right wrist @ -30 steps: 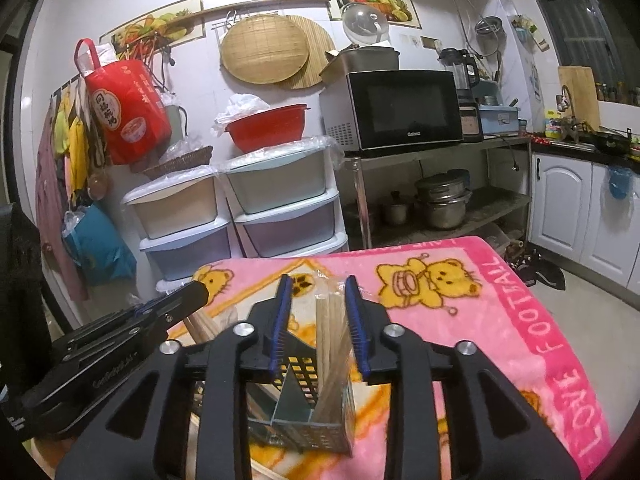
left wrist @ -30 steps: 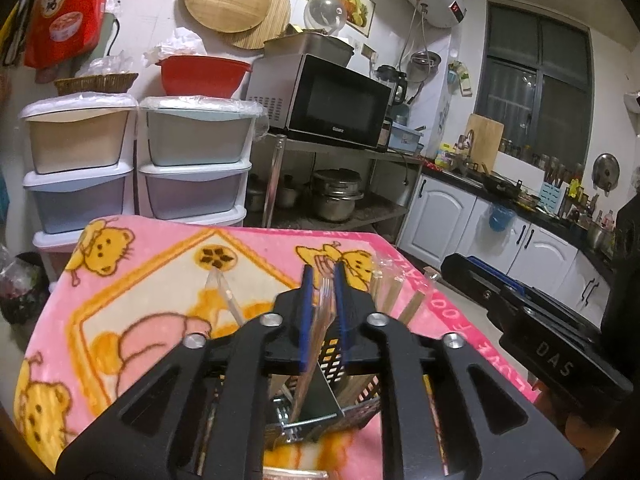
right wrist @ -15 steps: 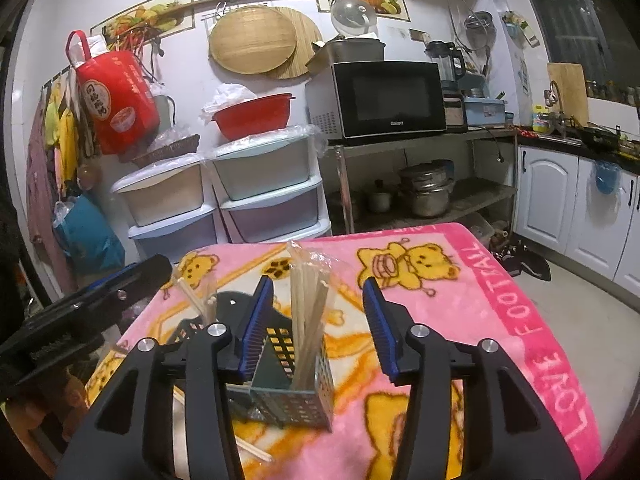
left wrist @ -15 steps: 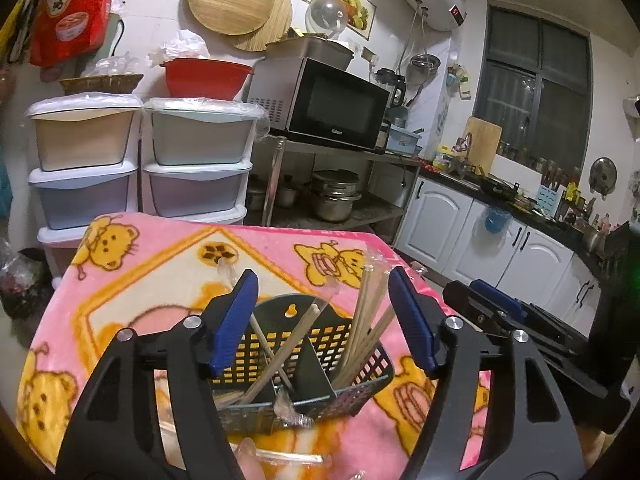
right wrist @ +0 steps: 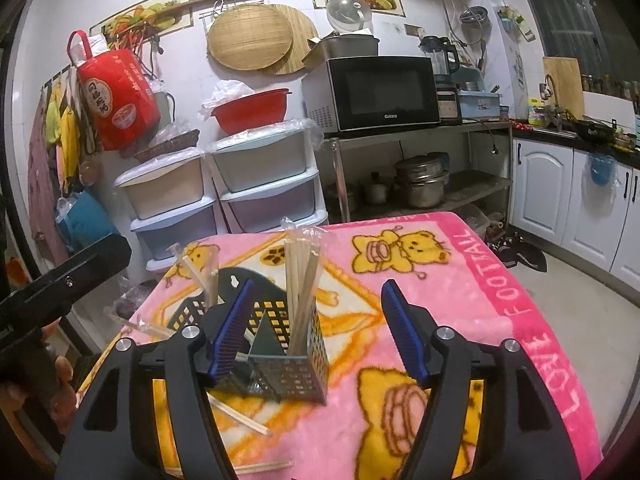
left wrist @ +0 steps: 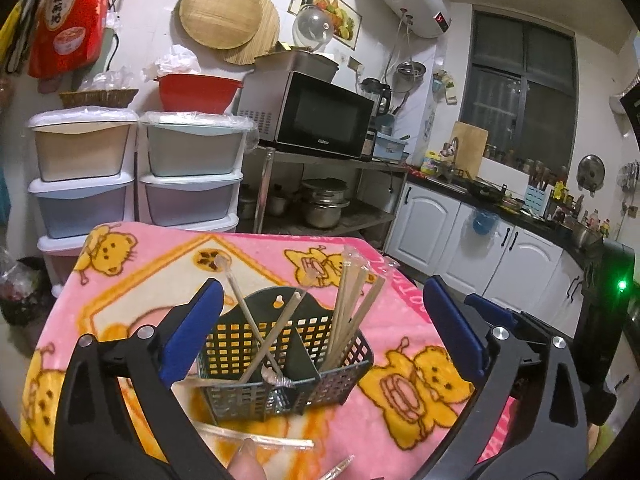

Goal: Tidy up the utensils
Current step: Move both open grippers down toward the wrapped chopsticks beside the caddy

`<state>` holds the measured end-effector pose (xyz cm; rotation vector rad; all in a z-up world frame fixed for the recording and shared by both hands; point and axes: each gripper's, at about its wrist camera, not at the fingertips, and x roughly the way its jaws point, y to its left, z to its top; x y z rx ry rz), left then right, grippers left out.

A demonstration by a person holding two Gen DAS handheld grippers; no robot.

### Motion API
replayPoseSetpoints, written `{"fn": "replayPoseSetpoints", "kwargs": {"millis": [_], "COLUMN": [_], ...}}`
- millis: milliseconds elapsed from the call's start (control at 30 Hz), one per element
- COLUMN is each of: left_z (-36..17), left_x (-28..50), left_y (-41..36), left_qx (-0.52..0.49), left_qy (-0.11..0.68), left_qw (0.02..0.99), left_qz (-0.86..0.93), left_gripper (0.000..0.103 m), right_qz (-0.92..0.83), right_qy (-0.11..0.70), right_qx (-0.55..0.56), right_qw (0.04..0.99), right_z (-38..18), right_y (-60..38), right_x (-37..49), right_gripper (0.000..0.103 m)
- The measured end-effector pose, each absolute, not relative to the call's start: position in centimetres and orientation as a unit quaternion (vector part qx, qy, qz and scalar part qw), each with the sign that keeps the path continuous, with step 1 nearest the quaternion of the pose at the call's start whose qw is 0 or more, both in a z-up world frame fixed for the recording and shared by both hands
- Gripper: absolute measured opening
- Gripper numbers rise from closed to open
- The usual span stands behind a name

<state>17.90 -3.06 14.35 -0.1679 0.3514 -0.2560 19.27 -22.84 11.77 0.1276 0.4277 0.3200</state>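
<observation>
A dark green slotted basket (left wrist: 256, 350) (right wrist: 294, 376) stands on the pink bear blanket (left wrist: 132, 280) (right wrist: 460, 280). Two wrapped utensils (left wrist: 250, 320) cross in its left compartment. A bundle of wrapped chopsticks (left wrist: 352, 300) (right wrist: 299, 276) stands in the right one. My left gripper (left wrist: 320, 324) has its jaws opening wide, its blue pads (left wrist: 192, 328) standing clear on either side of the basket. My right gripper (right wrist: 318, 334) is opening too, with the chopsticks and basket seen between its pads (right wrist: 230, 332) untouched. Each gripper's body shows at the edge of the other's view.
Loose wrapped chopsticks lie on the blanket in front of the basket (left wrist: 256, 438) (right wrist: 240, 416) (right wrist: 264, 467). A hand (right wrist: 60, 380) holds the left gripper. Stacked plastic drawers (left wrist: 120, 176), a microwave rack (left wrist: 320, 120) and white cabinets (left wrist: 480, 248) stand behind the table.
Both grippers let go of their wrapped utensils, which now stand in the basket. Both sets of jaws spread wide and drew back from the basket.
</observation>
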Motion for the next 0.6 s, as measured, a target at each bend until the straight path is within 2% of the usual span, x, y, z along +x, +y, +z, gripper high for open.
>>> {"fn": "replayPoseSetpoints", "kwargs": {"millis": [600], "left_z": [13.2], "left_x": [16.2], "left_y": [-2.4], "left_qx": [-0.088], "left_qy": [0.192], "left_qw": [0.969], "left_qz": [-0.129], "left_gripper": [0.092], "right_qz": [0.172], "right_qy": [0.24], "right_qx": [0.064], "right_qw": [0.953], "right_z": [10.2], "right_y": [-22.5], "right_x": [17.3], "right_gripper": [0.066]}}
